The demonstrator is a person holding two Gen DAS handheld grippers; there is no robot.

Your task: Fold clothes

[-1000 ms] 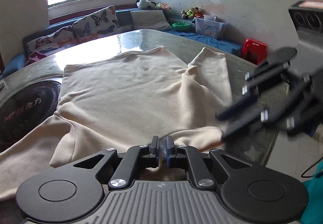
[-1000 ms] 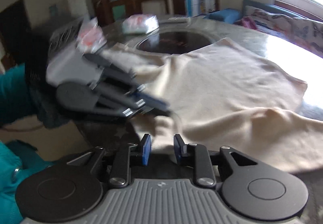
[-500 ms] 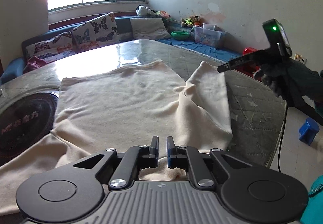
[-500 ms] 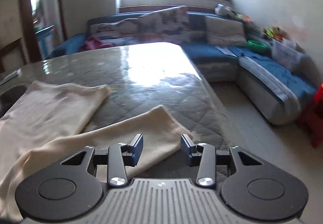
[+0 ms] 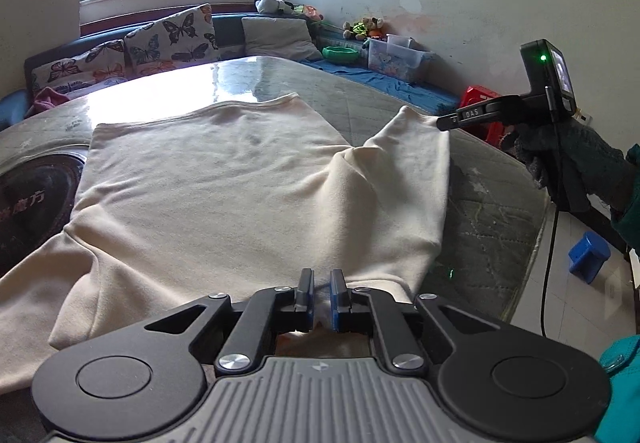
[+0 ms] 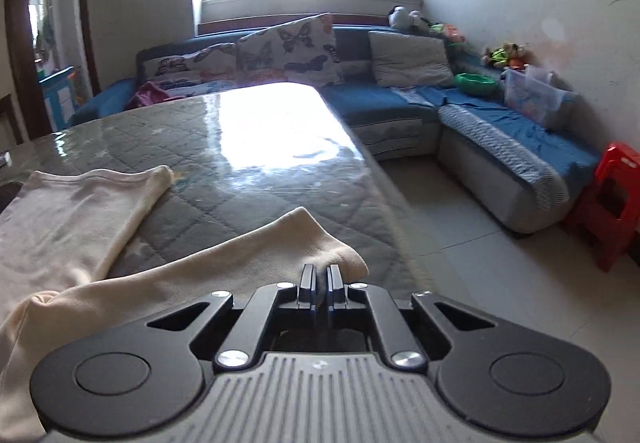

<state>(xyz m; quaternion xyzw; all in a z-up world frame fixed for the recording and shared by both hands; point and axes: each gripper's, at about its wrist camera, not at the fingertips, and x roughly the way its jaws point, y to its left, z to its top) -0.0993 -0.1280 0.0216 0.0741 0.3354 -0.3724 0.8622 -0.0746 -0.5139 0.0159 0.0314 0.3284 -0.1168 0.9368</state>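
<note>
Right wrist view — right gripper (image 6: 320, 285) clenched on cream shirt (image 6: 224, 259) sleeve; left gripper (image 5: 321, 293) — pinching its hem.

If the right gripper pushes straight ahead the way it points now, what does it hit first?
The right gripper is already shut on the sleeve end, so it meets that cloth at once. Beyond lies bare table; it probably skims over, though height is unclear.
</note>
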